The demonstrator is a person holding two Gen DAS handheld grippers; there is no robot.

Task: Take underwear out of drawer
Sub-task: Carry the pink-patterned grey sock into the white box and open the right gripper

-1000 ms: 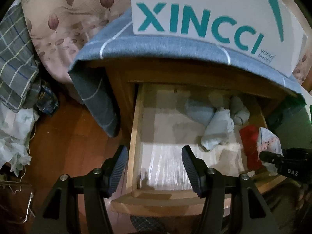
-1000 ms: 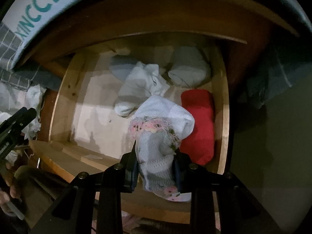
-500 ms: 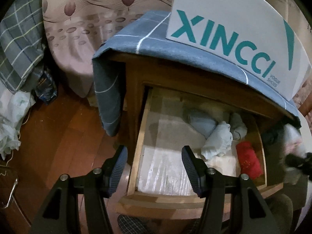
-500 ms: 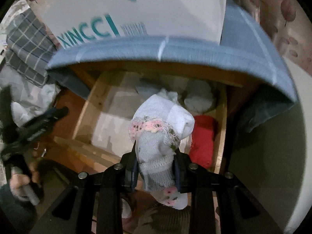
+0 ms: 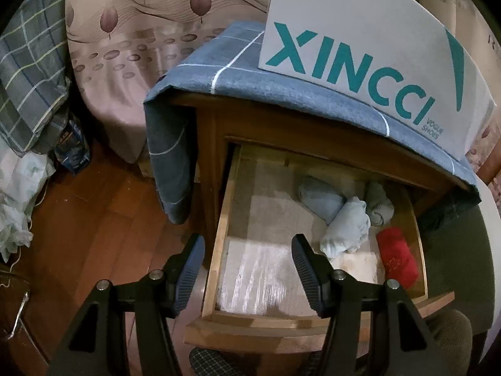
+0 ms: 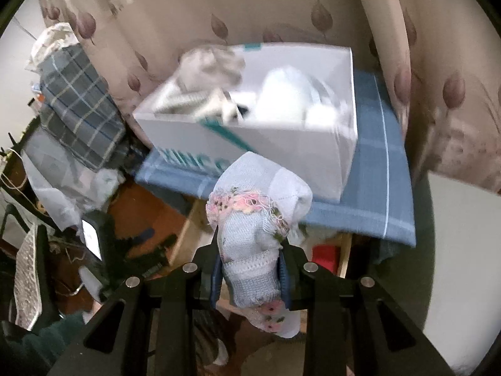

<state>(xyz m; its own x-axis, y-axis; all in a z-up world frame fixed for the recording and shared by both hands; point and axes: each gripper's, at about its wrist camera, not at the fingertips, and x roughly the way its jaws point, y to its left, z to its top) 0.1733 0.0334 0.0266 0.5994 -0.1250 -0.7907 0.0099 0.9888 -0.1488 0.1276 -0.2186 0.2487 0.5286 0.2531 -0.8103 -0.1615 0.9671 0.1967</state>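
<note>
The wooden drawer stands pulled open in the left wrist view. It holds pale blue rolled underwear, a grey-blue roll, a grey roll and a red folded piece. My left gripper is open and empty above the drawer's front left corner. My right gripper is shut on light blue underwear with pink floral lace trim, held up in front of the white box. A corner of the drawer with the red piece shows below.
A white XINCCI shoe box with bundled clothes sits on the blue checked cloth over the nightstand. A plaid bundle and plastic bags lie at the left on the wooden floor. A leaf-patterned curtain hangs behind.
My right gripper has lifted the lace-trimmed underwear out of the drawer and up to the level of the white box. The left gripper has pulled back and stays open.
</note>
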